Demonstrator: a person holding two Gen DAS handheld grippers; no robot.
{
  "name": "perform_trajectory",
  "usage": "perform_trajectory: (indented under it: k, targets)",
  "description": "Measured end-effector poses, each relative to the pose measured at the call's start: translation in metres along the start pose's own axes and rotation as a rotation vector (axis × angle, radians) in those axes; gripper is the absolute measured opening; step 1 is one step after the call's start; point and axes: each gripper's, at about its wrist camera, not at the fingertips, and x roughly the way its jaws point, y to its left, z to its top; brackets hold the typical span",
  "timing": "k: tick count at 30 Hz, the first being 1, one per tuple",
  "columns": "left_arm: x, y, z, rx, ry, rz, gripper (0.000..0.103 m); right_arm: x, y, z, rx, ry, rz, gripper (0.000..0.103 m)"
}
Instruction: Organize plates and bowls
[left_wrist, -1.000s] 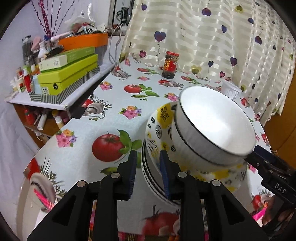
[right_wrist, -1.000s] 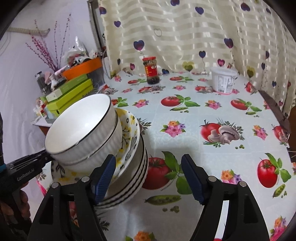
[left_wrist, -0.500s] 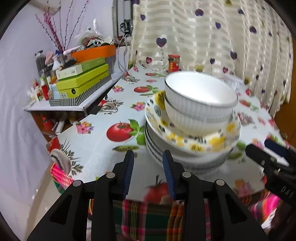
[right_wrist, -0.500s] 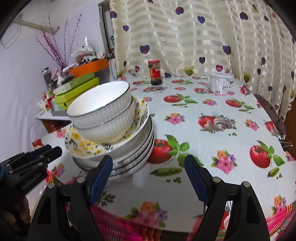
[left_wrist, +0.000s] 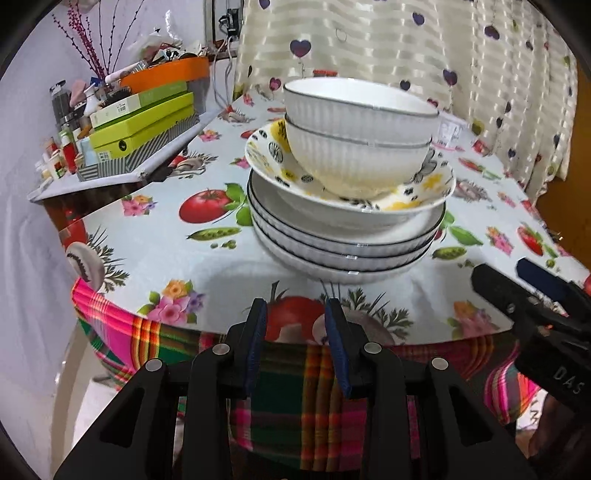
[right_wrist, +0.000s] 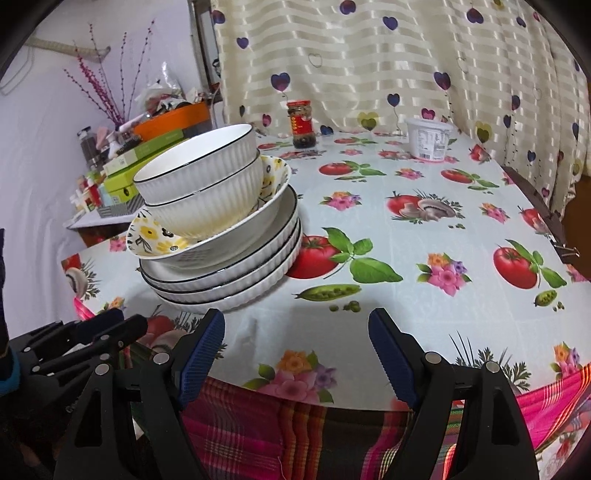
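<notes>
My left gripper (left_wrist: 297, 325) stands narrowly parted and my right gripper (right_wrist: 295, 332) wide apart, both empty, at the near table edge just short of the stack. Two ribbed white bowls (left_wrist: 356, 133) nest in a flowered dish (left_wrist: 436, 182) atop three ridged white plates (left_wrist: 343, 243). The glazed bowls sit off-centre and tilted; I judge a nudge could slide them off the glossy tablecloth (right_wrist: 424, 258).

Stacked plates and bowls (right_wrist: 221, 236) block the table's (right_wrist: 424, 266) near-left corner; right of the stack, bare cloth runs clear to the sauce jar (right_wrist: 303, 123) and plastic tub (right_wrist: 428, 138).
</notes>
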Motion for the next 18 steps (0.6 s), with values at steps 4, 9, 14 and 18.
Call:
perform_trajectory:
  k: [4, 9, 14, 18]
  targets:
    - [-0.0007, -0.0027, -0.0025, 0.003, 0.004, -0.009, 0.033, -0.0023, -0.0012, -0.0029, 0.006, -0.001, -0.004, 0.081]
    - [-0.0008, -0.0032, -0.0043, 0.001, 0.01, -0.014, 0.033, -0.0027, -0.0027, -0.0047, 0.006, 0.007, -0.005, 0.081]
    - [-0.0012, -0.0037, -0.0047, 0.001, 0.013, -0.013, 0.033, -0.0033, -0.0022, -0.0065, 0.005, 0.007, -0.004, 0.081]
    - [-0.0012, -0.0041, -0.0054, 0.001, 0.016, -0.013, 0.033, -0.0035, -0.0022, -0.0066, 0.007, 0.005, -0.006, 0.081]
